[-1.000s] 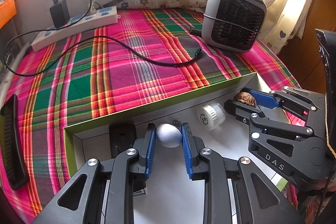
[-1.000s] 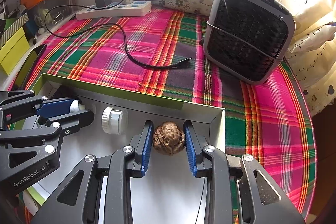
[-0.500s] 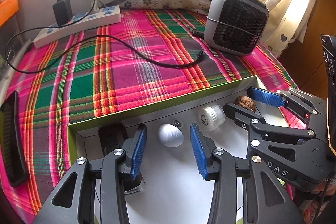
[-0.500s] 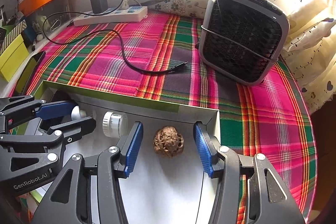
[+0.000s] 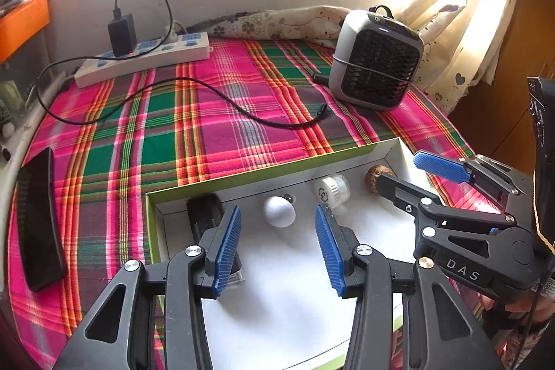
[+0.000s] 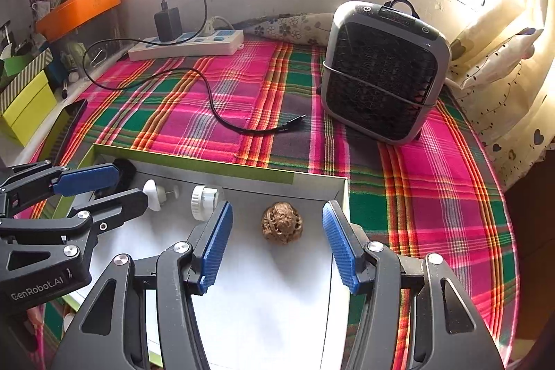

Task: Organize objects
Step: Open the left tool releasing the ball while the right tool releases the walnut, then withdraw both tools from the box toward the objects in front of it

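A shallow box with a green rim (image 5: 263, 169) (image 6: 194, 162) lies on the plaid cloth. In it lie a white egg-shaped ball (image 5: 278, 211) (image 6: 151, 193), a small white capped jar (image 5: 331, 191) (image 6: 204, 201), a brown walnut (image 6: 281, 223) (image 5: 376, 177) and a black item (image 5: 204, 214) at the left end. My left gripper (image 5: 277, 248) is open and empty, just behind the ball. My right gripper (image 6: 277, 241) is open and empty, with the walnut lying free between its fingers.
A grey fan heater (image 5: 376, 61) (image 6: 381, 71) stands at the back right. A white power strip (image 5: 142, 59) with a black charger and its loose cable (image 5: 242, 108) lies at the back. A black phone (image 5: 40, 219) lies at the left edge.
Both grippers opened and let go: the left released the white ball, the right released the walnut. Both pulled back and up a little; ball and walnut stay in the box.
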The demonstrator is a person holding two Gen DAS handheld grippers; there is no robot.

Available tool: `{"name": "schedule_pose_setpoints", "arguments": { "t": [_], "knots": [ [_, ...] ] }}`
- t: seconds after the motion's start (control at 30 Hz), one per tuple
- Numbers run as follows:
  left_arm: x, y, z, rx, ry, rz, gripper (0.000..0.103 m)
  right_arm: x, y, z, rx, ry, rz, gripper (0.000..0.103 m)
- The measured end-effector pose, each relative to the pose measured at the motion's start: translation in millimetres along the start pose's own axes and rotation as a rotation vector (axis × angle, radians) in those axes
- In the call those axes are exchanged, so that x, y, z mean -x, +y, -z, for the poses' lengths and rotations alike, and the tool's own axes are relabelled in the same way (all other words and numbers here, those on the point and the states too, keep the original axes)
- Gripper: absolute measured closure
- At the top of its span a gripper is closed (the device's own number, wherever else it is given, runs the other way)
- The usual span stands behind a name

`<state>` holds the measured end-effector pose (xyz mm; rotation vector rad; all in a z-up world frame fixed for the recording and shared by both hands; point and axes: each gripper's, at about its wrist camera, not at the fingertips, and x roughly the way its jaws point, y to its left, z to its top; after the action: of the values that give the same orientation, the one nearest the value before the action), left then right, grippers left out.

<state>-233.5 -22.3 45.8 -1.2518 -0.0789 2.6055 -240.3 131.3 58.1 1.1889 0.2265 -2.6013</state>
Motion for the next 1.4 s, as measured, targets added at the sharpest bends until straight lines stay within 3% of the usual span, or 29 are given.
{"name": "schedule_pose_setpoints", "arguments": {
  "t": [0.67, 1.4],
  "knots": [
    [57, -9, 32, 0.007, -0.084, -0.001, 0.060, 57, 4, 31, -0.032, -0.074, 0.004, 0.048],
    [91, -8, 87, 0.030, -0.125, 0.021, 0.060, 84, 10, 73, -0.031, -0.107, -0.010, 0.048]
  ]
}}
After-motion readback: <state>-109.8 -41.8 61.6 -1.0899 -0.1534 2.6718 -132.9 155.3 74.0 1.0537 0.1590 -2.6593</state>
